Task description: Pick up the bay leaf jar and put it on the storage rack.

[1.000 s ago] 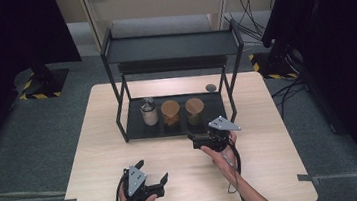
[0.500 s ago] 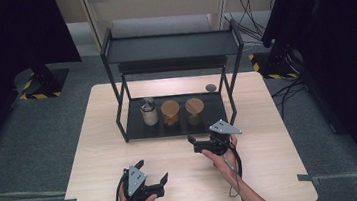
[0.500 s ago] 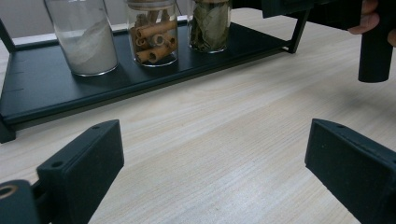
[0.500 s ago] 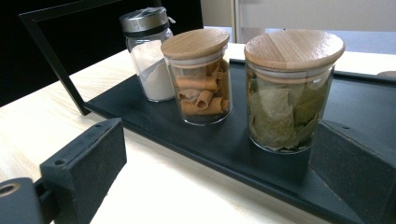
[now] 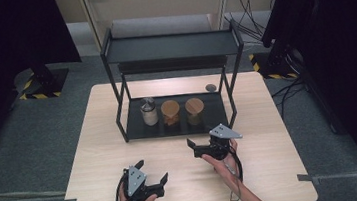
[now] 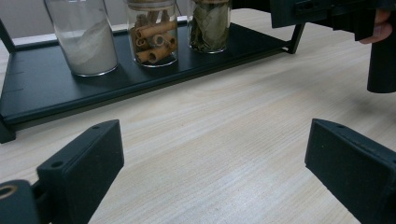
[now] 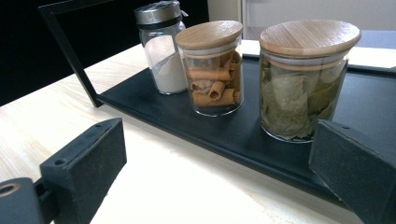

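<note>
The right hand-held gripper point(image 5: 197, 147) is held level above the counter point(image 5: 284, 170), jaws wide apart and empty, aimed at the rack's lower shelf point(image 7: 373, 107). Just ahead of its jaws stands the bay-leaf jar point(image 7: 303, 79), with the cinnamon jar point(image 7: 212, 67) and shaker point(image 7: 161, 46) beyond it to its left. The left hand-held gripper point(image 5: 153, 176) rests low near the counter's front edge, jaws spread wide, holding nothing.

A light wooden table point(image 5: 101, 154) stands on grey carpet point(image 5: 30, 141) (dark curtains point(image 5: 3, 33) flanking).
</note>
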